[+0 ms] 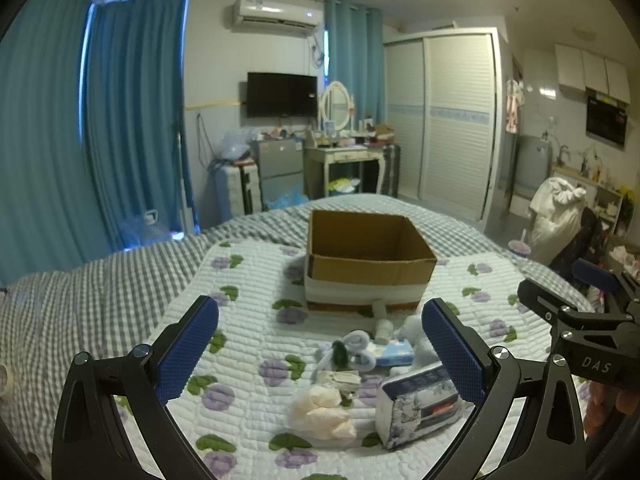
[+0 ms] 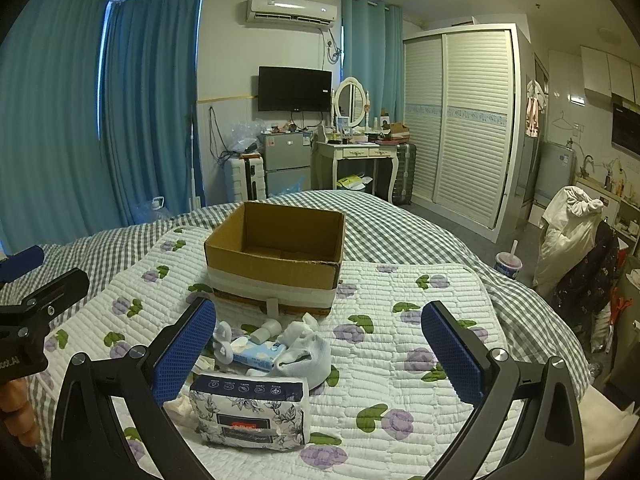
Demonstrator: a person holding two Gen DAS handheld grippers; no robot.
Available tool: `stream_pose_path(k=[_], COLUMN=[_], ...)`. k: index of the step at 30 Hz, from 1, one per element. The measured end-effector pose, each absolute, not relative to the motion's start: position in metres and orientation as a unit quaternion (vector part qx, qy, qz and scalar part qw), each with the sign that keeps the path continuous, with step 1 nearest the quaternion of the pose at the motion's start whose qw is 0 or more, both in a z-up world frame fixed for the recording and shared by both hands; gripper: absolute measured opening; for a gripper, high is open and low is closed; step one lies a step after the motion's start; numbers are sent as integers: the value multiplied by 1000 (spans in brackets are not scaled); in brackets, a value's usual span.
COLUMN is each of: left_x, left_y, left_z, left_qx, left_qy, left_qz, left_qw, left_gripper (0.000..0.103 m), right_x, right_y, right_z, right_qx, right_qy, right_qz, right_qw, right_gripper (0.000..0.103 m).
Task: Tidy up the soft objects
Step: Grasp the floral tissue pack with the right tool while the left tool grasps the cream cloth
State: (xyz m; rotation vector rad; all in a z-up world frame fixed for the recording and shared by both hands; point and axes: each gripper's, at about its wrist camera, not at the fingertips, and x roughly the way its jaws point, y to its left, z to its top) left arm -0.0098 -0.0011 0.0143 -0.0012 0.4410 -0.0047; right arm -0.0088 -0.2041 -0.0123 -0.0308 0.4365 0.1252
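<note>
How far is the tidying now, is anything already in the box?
Nothing looks done: the cardboard box appears empty. Nothing is in hand; the left gripper and right gripper are open. The tissue pack, sock and other soft items remain on the quilt.

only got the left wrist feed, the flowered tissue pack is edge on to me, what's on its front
Observer: In the right wrist view the flowered tissue pack stands upright, with a dark blue top band and a dark label in the middle.
Operator: anything hidden behind it
Observer: A white sock lies just behind it, beside the small blue tissue packet.
Operator: box got anything inside
Observer: The cardboard box floor shows bare from this side.
</note>
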Motion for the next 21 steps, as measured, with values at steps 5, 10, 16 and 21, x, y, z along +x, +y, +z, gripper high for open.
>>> stream_pose_path(k=[5, 10, 16, 21], left_x=[-15, -2, 16, 25], left_y=[3, 17, 22, 23], left_z=[-3, -47, -101, -130], left_qx=[5, -15, -21, -24], left_qy=[236, 296, 367, 400], left_qz=[15, 28, 33, 24], left_qw=[972, 955, 930, 916], left_gripper=[103, 103, 102, 102], right_x=[-7, 10, 41, 60], right_y=[-199, -187, -176, -161], right_z=[-24, -78, -130, -153], right_qx=[-35, -60, -55, -66], right_qy=[241, 313, 384, 406], right_qz=[79, 96, 120, 151], right_qw=[967, 943, 914, 899], right_gripper=[103, 103, 103, 93])
